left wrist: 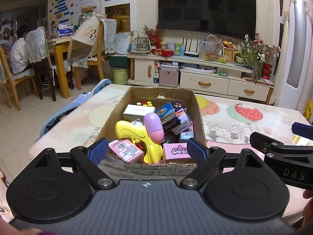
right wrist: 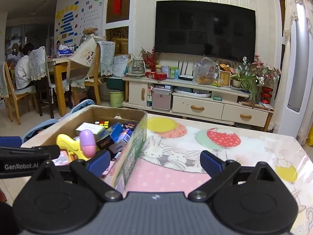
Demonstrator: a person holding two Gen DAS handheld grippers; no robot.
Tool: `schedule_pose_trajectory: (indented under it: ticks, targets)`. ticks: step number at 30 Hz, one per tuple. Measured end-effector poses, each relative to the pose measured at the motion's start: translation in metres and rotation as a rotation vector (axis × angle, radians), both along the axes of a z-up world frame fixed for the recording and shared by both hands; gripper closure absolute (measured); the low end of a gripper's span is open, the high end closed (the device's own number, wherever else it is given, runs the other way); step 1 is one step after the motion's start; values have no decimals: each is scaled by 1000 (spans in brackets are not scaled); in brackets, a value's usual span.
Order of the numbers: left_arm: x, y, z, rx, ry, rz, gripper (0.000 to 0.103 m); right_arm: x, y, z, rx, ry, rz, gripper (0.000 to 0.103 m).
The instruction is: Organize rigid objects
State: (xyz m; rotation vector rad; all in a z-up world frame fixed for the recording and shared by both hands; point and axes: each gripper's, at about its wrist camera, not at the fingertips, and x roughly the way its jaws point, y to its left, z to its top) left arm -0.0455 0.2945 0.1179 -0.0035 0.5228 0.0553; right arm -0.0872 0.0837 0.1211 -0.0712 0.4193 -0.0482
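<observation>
A cardboard box stands on the table and holds several rigid items: a yellow toy gun, a purple-pink capsule, pink boxes, a Rubik's cube and small cartons. My left gripper is open and empty, its fingers just above the box's near edge. My right gripper is open and empty, straddling the box's right wall above the tablecloth. The box also shows in the right wrist view, with the toy gun and capsule inside. The right gripper shows at the right edge of the left wrist view.
The table carries a rabbit-print cloth. A blue garment hangs at its left edge. Behind stand a TV cabinet, a TV, a dining table with chairs, and a seated person at far left.
</observation>
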Motion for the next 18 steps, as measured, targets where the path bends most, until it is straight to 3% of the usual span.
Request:
schedule_pose_trajectory:
  ticks: [18]
  targets:
    - [-12,-2,-3,3,-57,14,0,-31,27,7,-41,-36,27,5]
